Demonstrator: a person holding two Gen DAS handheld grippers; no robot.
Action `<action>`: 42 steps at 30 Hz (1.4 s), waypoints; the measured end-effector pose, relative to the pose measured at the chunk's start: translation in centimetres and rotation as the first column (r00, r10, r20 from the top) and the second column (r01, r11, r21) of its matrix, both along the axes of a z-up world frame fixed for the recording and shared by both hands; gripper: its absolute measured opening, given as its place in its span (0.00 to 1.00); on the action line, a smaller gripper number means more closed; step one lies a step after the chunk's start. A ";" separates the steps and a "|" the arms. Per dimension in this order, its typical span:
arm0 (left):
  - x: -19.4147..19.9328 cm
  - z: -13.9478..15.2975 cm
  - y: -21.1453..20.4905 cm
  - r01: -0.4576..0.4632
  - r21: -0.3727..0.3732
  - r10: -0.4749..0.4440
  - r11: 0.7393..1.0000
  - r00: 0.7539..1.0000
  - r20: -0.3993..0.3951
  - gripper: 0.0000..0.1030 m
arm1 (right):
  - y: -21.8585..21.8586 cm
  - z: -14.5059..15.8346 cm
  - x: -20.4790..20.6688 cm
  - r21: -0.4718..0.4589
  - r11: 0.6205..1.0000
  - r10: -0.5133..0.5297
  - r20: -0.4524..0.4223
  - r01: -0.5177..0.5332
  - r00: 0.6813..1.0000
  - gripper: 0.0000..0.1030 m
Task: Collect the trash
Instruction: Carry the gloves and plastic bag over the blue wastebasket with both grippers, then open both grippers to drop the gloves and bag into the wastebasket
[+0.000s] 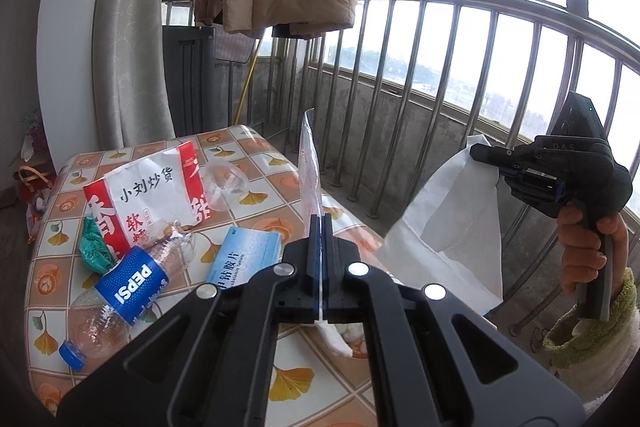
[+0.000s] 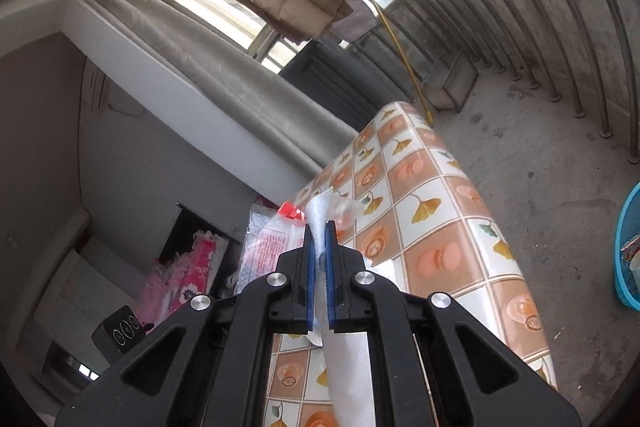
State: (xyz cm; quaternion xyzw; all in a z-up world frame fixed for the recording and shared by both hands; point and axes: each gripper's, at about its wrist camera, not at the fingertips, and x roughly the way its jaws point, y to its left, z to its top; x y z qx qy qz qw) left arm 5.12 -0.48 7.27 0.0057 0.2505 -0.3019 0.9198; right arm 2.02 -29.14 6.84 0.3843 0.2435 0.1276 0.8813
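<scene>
Blue basket [image 2: 628, 247] cut off at right edge.

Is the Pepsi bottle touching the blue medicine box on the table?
Apart. The left wrist view shows bare tablecloth between the Pepsi bottle and the blue medicine box.

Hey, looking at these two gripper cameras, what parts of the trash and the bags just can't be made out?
- Green crumpled item, left wrist view: mostly hidden under the snack bag and Pepsi bottle.
- Blue medicine box, left wrist view: near end covered by the left gripper.
- White bag: its contents can't be seen in either view.
- Blue basket, right wrist view: cut off by the frame edge.
</scene>
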 end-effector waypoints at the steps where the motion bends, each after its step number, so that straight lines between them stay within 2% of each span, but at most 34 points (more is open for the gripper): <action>1: 0.0 0.1 -0.5 0.014 -0.002 -0.014 1.000 1.000 -0.003 0.00 | -0.7 0.1 -0.6 0.000 1.000 -0.021 0.007 0.021 1.000 0.05; 7: 0.4 0.0 -5.0 0.134 -0.004 -0.135 0.991 0.990 -0.035 0.00 | -5.4 -0.7 -3.6 0.026 0.987 -0.160 0.009 0.160 0.987 0.05; 11: 1.6 -0.9 -9.9 0.257 -0.029 -0.258 0.966 0.959 -0.119 0.00 | -9.5 -2.3 -6.2 0.045 0.955 -0.292 -0.024 0.292 0.956 0.05; 13: 2.6 -1.8 -12.9 0.322 -0.052 -0.326 0.945 0.925 -0.193 0.00 | -11.6 -3.5 -7.3 0.049 0.930 -0.363 -0.050 0.365 0.930 0.05; 17: 4.4 -4.4 -19.9 0.434 -0.076 -0.432 0.898 0.832 -0.347 0.00 | -15.6 -6.0 -9.7 0.050 0.868 -0.487 -0.105 0.493 0.867 0.05; 21: 5.4 -7.6 -27.4 0.521 -0.068 -0.489 0.851 0.738 -0.465 0.00 | -19.8 -9.2 -11.5 0.076 0.805 -0.573 -0.161 0.589 0.803 0.05; 24: 5.7 -10.2 -32.7 0.566 -0.033 -0.498 0.824 0.693 -0.521 0.00 | -22.7 -12.1 -12.1 0.081 0.762 -0.618 -0.203 0.642 0.759 0.05; 27: 5.8 -12.7 -37.6 0.600 0.005 -0.493 0.800 0.663 -0.563 0.00 | -25.4 -15.2 -12.2 0.107 0.723 -0.645 -0.250 0.683 0.722 0.05; 32: 6.4 -16.6 -43.4 0.630 0.068 -0.469 0.774 0.642 -0.607 0.00 | -28.6 -19.4 -11.1 0.124 0.680 -0.665 -0.311 0.723 0.679 0.05; 34: 6.8 -17.9 -45.3 0.642 0.084 -0.463 0.763 0.632 -0.621 0.00 | -29.6 -20.7 -10.5 0.103 0.667 -0.678 -0.327 0.738 0.658 0.05; 37: 7.2 -20.0 -47.3 0.636 0.097 -0.430 0.766 0.619 -0.657 0.03 | -30.8 -23.2 -9.8 0.085 0.647 -0.683 -0.378 0.758 0.625 0.08; 38: 7.6 -20.7 -48.0 0.629 0.106 -0.407 0.770 0.613 -0.677 0.12 | -31.3 -24.4 -9.4 0.077 0.645 -0.671 -0.419 0.761 0.611 0.17; 39: 7.8 -21.4 -48.3 0.615 0.120 -0.378 0.780 0.614 -0.693 0.20 | -31.6 -25.3 -9.3 0.069 0.638 -0.665 -0.454 0.767 0.593 0.33; 40: 8.2 -21.9 -48.5 0.597 0.136 -0.349 0.791 0.622 -0.701 0.30 | -31.8 -26.3 -9.2 0.063 0.633 -0.656 -0.485 0.771 0.578 0.41; 41: 8.3 -22.1 -48.5 0.583 0.143 -0.335 0.800 0.631 -0.700 0.31 | -31.9 -26.9 -9.1 0.060 0.636 -0.646 -0.505 0.770 0.573 0.49; 42: 8.3 -22.2 -48.5 0.582 0.142 -0.336 0.801 0.633 -0.698 0.31 | -31.8 -27.5 -9.1 0.059 0.640 -0.633 -0.524 0.766 0.569 0.50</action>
